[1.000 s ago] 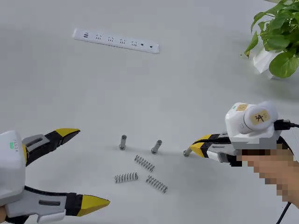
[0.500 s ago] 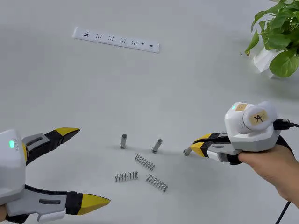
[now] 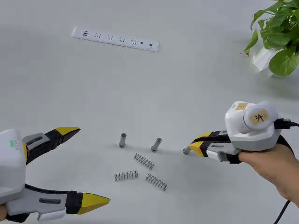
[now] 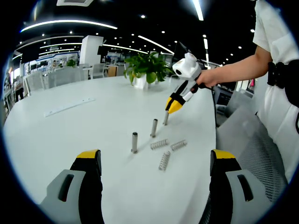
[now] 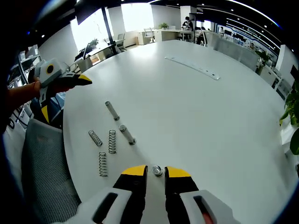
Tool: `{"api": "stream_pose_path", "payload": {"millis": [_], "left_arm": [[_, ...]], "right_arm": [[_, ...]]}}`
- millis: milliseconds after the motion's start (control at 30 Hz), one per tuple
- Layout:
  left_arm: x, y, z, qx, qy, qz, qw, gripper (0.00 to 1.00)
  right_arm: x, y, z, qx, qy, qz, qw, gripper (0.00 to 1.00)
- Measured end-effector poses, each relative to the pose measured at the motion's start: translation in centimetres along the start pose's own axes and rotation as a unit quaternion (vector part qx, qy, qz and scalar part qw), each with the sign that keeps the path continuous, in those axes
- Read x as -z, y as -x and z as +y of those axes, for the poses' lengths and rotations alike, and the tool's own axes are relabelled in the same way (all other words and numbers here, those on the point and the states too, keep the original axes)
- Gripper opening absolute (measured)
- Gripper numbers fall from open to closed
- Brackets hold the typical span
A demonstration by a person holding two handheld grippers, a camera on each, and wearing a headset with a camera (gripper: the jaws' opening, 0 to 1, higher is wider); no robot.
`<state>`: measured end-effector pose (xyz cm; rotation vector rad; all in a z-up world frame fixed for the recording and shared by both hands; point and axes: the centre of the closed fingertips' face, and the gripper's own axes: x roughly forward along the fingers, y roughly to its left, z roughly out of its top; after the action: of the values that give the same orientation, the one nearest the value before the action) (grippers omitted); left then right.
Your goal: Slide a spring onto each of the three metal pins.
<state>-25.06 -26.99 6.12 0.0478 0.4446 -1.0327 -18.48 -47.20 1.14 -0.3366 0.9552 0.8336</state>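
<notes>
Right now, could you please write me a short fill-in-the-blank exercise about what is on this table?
1. ___ springs lie loose on the table.
2. The left gripper has its jaws wide ___.
3. Of the three pins, the right gripper has its tips at the ___ one in the head view.
4. No pin carries a ___ yet.
Missing words: three; open; rightmost; spring.

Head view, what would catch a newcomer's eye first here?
The right gripper, at the right, its jaws pinching a tilted pin. Beside it two other pins stand bare on the white table, three loose springs lying just in front. The left gripper gapes wide at lower left.
</notes>
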Motion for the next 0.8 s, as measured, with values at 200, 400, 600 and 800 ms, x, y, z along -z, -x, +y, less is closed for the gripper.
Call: {"api": "stream_pose_path", "payload": {"millis": [200,400,600,800], "left_arm": [[0.1,0.0,-0.1,0.0,-0.001,0.002,1.0,0.96],[0.1,0.0,-0.1,0.001,-0.002,0.004,1.0,0.96],[0.1,0.0,-0.2,0.001,-0.007,0.007,1.0,0.96],[-0.1,0.1,-0.2,-0.001,-0.014,0.009,0.9999,0.96]], "right_arm": [[-0.1,0.3,0.1,0.001,0.002,-0.005,1.0,0.17],[-0.1,1.0,0.2,0.0,0.006,-0.012,0.9999,0.25],[0.1,2.0,0.3,-0.007,0.009,-0.022,0.9997,0.36],[0.5,3.0,0.4,-0.01,0.012,-0.029,0.9995,0.43]]}}
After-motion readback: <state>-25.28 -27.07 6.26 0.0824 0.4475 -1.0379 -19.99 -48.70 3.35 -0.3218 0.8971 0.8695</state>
